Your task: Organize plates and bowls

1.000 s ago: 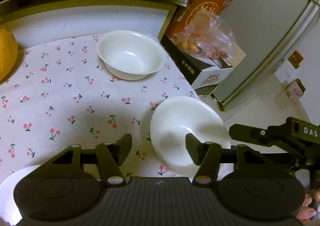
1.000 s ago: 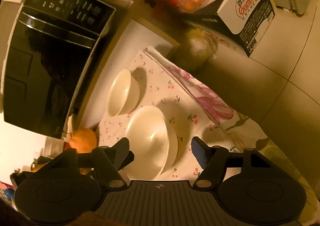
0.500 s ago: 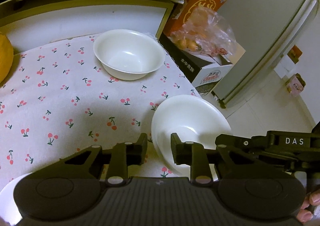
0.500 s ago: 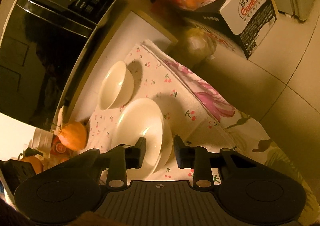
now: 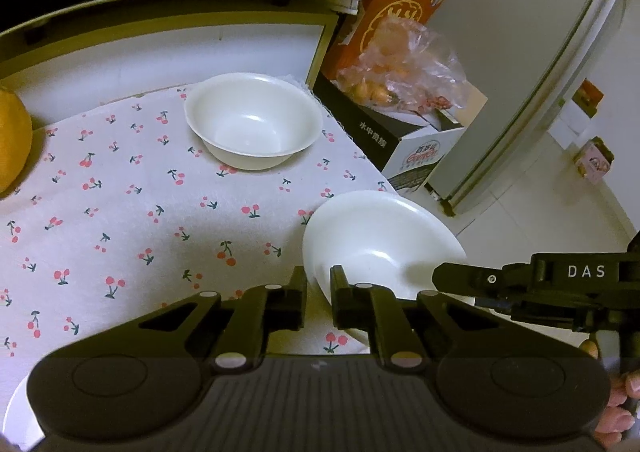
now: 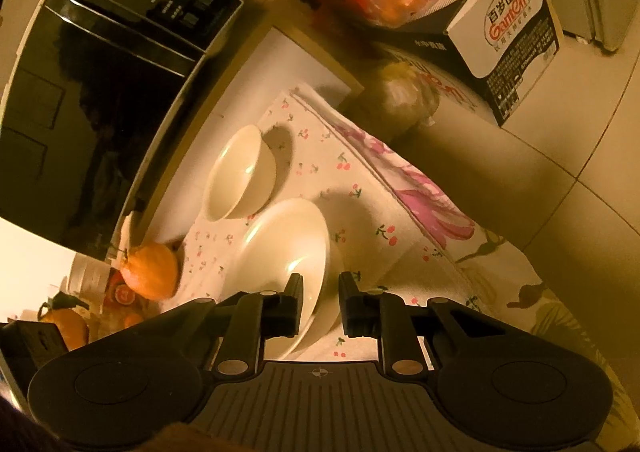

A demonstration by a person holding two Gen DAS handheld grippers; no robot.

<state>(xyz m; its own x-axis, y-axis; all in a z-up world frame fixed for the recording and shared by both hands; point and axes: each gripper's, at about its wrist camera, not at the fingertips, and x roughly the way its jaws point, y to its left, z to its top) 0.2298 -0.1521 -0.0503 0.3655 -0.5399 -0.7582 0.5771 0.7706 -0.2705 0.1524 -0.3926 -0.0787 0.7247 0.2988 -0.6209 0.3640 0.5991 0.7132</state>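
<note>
Both grippers, left (image 5: 319, 292) and right (image 6: 320, 302), have just clenched one bowl's (image 5: 380, 244) rim at the table's (image 5: 120, 192) edge; uneven lifting could tip it floorward.

Black hand-held gripper (image 5: 319, 294): ribbed base, round pads, silver screws, "DAS" lettering.

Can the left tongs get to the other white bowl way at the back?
Probably yes, but not right now. The cloth up to the far bowl is bare, so nothing blocks the way. The left tongs have just closed on the near bowl's rim, so they're busy.
</note>
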